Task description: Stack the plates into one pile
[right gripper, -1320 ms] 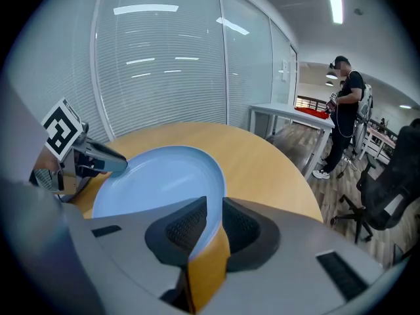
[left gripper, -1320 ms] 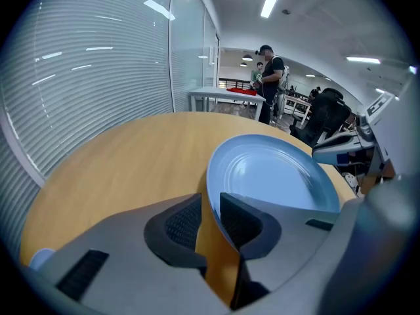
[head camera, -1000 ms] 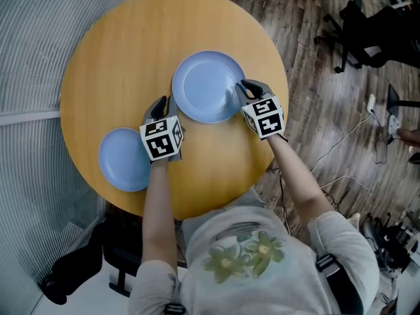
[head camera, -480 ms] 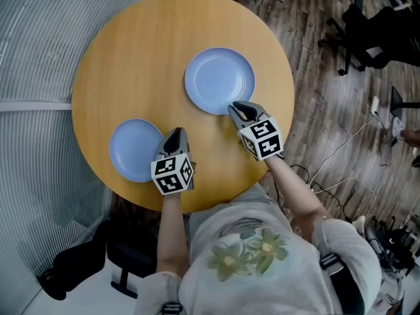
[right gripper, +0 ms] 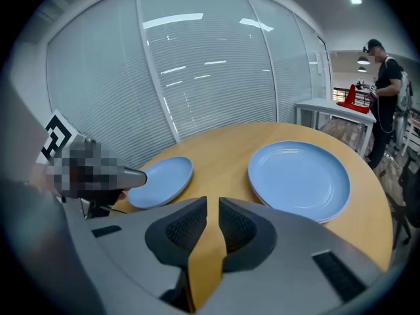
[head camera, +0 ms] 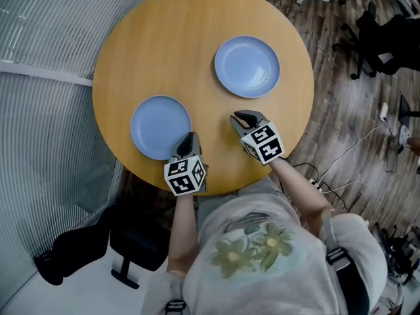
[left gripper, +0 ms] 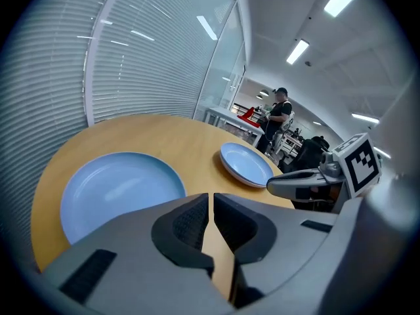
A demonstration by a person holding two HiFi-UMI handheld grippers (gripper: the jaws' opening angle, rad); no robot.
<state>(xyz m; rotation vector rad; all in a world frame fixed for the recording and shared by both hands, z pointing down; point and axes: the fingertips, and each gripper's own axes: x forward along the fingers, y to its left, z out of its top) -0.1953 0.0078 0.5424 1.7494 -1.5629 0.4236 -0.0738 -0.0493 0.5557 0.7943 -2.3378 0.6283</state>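
— Where do the plates lie?

— Apart, not yet piled. The near plate [head camera: 161, 127] lies flat ahead of the left tool [head camera: 190, 140] and to its left, its rim just beside the tool's tips. The far plate [head camera: 247, 66] lies flat ahead of the right tool [head camera: 239, 119], a little to its right, with bare wood between the two.

— Is either tool holding anything?

— No. In the left gripper view the left tool's jaws have just been closing and stand almost together. Only a thin slit is left, with nothing in it but wood showing below. The right tool's jaws are drawn together too, and empty.

— What carries the plates?

— A round wooden worktop [head camera: 197, 38]. Both tools hang over its near edge, side by side and well apart.

— And farther out?

— Left of the left tool runs a curved glass wall with white blinds [head camera: 46, 110]. Right of the right tool is a plank floor [head camera: 328, 130] with a black office chair [head camera: 387, 38]. Far beyond the plates a person [left gripper: 281, 113] stands by a table.
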